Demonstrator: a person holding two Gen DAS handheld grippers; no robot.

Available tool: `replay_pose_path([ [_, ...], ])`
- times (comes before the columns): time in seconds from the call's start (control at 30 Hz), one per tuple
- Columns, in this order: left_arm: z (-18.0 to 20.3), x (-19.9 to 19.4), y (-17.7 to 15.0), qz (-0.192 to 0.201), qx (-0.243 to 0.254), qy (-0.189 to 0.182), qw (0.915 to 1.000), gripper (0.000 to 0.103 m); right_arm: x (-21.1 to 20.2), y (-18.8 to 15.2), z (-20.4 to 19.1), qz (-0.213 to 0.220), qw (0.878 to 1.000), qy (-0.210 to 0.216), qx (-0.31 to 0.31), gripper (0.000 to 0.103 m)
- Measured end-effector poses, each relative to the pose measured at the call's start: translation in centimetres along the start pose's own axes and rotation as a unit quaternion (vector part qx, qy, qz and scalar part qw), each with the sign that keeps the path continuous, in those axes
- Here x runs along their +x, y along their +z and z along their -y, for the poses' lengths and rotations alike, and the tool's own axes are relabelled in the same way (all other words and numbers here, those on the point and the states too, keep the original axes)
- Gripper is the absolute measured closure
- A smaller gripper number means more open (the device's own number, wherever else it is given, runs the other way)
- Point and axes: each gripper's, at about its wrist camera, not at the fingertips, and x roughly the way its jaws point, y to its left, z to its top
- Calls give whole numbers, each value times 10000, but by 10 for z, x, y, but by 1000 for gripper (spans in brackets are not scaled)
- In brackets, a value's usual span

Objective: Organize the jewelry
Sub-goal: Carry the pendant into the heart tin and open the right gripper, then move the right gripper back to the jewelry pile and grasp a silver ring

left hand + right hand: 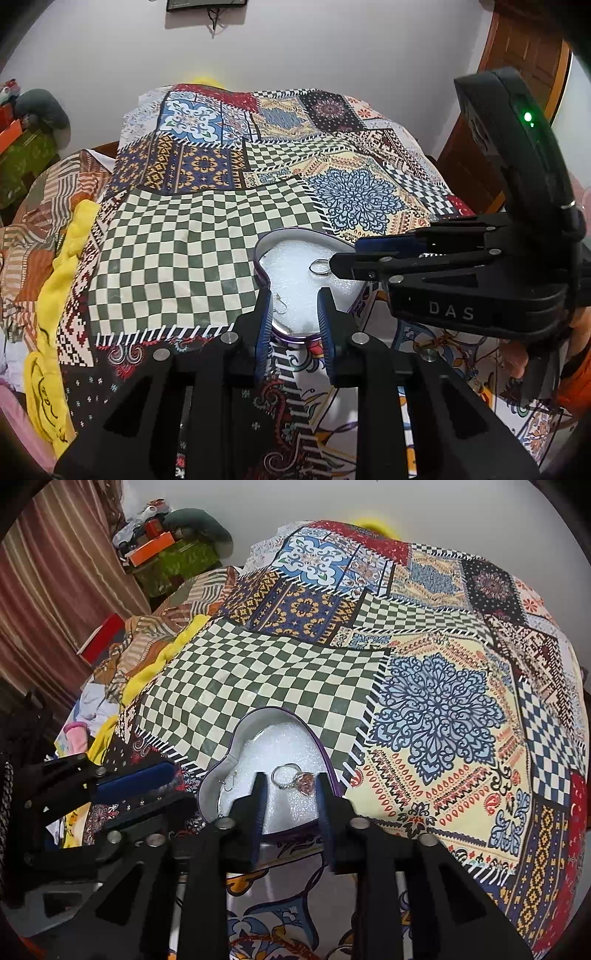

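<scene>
This was a bedroom in a home. A bed spread with a patchwork bedcover [229,206] of checks and floral panels filled the view ahead of the left claw [295,314]. Beyond it rose a plain white wall [332,48], and to the far right stood a wooden door [524,55]. Far left of the right claw [290,794], striped curtains [55,572] hung beside stacked boxes [162,554] and loose clothes [96,705].

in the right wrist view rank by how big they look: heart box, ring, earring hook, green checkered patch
1. green checkered patch
2. heart box
3 and 4. ring and earring hook look alike in size, so no ranking between them.
</scene>
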Motion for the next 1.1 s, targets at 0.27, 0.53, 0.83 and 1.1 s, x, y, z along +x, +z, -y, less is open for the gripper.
replay_pose_path([
  [0.27,-1,-18,-2,119,-29,106,9999,74,-24,-7,-5,243,9997,-76,-67,63],
  [0.53,9,-29,-6,114,-8,156,9998,73,-61,-24,5,514,9984,-231,-63,63],
  [0.83,33,-21,-3,43,69,-70,9999,73,-94,-37,38,743,9957,-532,160,63],
  [1.1,51,-3,-11,-208,225,-258,9992,73,-82,-68,54,445,9976,-489,212,63],
])
